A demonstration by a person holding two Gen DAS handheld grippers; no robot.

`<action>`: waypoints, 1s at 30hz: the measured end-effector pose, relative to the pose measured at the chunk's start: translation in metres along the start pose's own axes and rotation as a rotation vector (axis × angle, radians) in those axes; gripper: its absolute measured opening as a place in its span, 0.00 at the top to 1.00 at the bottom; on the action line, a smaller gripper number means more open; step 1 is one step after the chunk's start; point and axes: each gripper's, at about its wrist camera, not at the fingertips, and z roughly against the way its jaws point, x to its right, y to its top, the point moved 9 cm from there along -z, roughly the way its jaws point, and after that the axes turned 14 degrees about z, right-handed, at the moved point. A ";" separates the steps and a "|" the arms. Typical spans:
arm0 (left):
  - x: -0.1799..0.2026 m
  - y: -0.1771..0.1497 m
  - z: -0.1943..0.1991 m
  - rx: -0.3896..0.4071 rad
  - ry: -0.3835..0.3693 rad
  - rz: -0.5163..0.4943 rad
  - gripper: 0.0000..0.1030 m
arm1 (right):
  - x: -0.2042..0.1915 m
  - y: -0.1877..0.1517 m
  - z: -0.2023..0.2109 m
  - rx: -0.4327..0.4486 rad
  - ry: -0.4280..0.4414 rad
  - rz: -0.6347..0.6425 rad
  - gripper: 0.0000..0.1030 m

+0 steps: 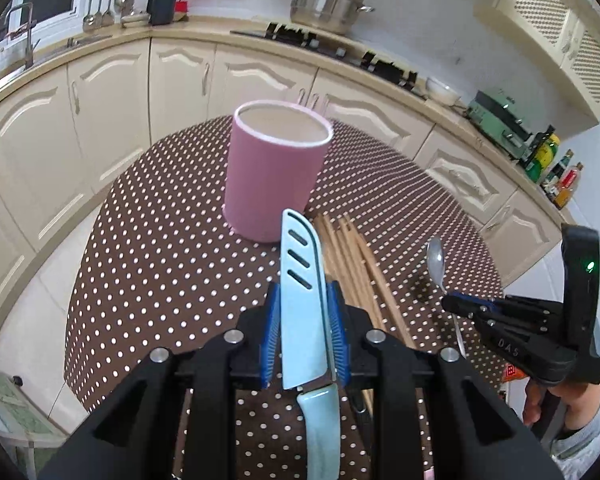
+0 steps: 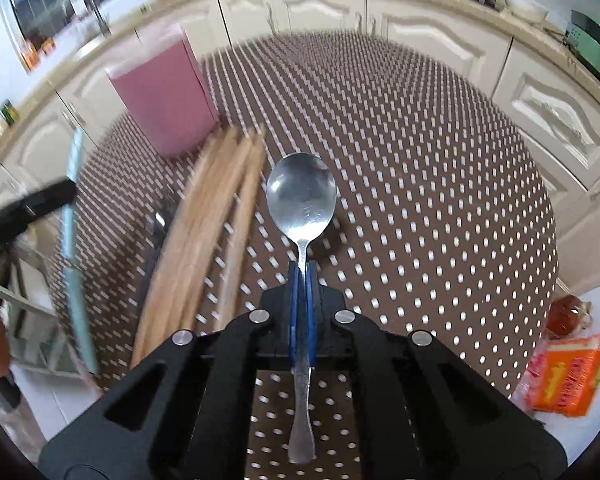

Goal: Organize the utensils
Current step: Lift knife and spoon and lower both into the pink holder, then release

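Cream kitchen cabinets [image 1: 112, 92] behind brown polka-dot table [image 1: 172, 264], perhaps round

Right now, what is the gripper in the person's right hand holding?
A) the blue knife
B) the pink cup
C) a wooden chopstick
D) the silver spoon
D: in the right wrist view the right gripper has its blue pads closed on the handle of the silver spoon, while the blue knife sits in the left gripper.
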 end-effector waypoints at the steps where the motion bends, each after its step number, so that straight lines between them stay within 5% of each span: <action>1: 0.002 0.001 0.003 0.007 -0.011 -0.004 0.77 | -0.002 0.006 0.006 0.028 0.012 -0.005 0.96; 16: 0.035 0.029 0.052 0.167 -0.103 -0.072 0.78 | -0.028 0.081 0.050 0.311 0.140 -0.006 0.96; 30: 0.061 0.106 0.116 0.361 -0.154 -0.104 0.78 | -0.023 0.174 0.063 0.575 0.122 -0.045 0.96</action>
